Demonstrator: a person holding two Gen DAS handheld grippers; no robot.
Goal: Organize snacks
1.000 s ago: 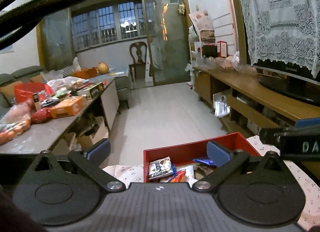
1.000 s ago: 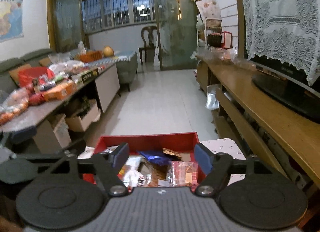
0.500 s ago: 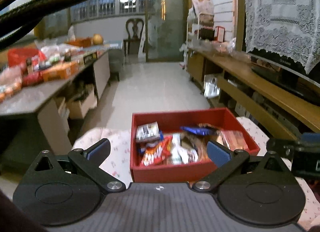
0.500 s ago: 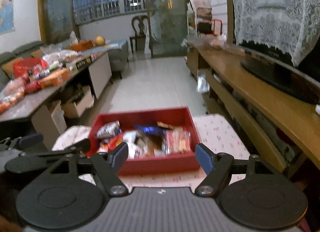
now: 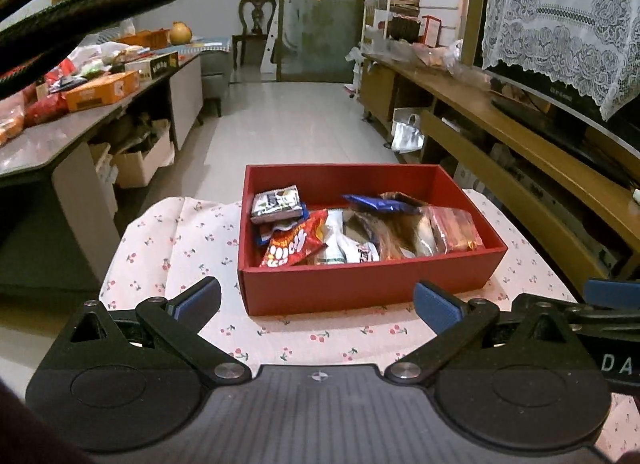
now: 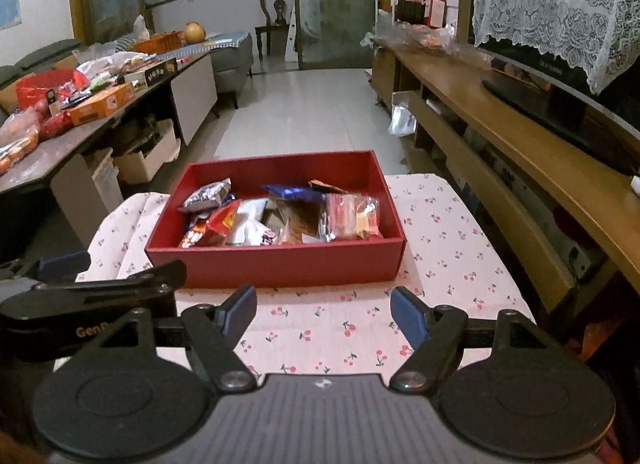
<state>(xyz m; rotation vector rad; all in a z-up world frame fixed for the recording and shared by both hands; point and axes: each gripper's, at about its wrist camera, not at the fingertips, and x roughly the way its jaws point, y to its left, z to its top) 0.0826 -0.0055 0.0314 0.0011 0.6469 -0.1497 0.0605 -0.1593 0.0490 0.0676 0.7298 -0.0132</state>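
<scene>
A red open box (image 5: 360, 288) (image 6: 280, 264) sits on a small table with a cherry-print cloth (image 5: 168, 248) (image 6: 440, 248). It holds several snack packets: an orange-red bag (image 5: 292, 244), a dark packet (image 5: 276, 202), a blue wrapper (image 5: 376, 202) and a clear red pack (image 5: 456, 230) (image 6: 350, 216). My left gripper (image 5: 316, 304) is open and empty, just short of the box's near wall. My right gripper (image 6: 324, 314) is open and empty, over the cloth in front of the box.
A long grey table (image 5: 60, 132) with boxes and bags runs along the left. A wooden TV bench (image 5: 520, 136) with a lace-covered screen runs along the right. Tiled floor (image 5: 288, 124) lies beyond the box. Each gripper shows at the edge of the other's view.
Both grippers have pulled back and tilted down. The box, half hidden below the jaws before, now shows whole with cloth in front of it. Both stayed open.
</scene>
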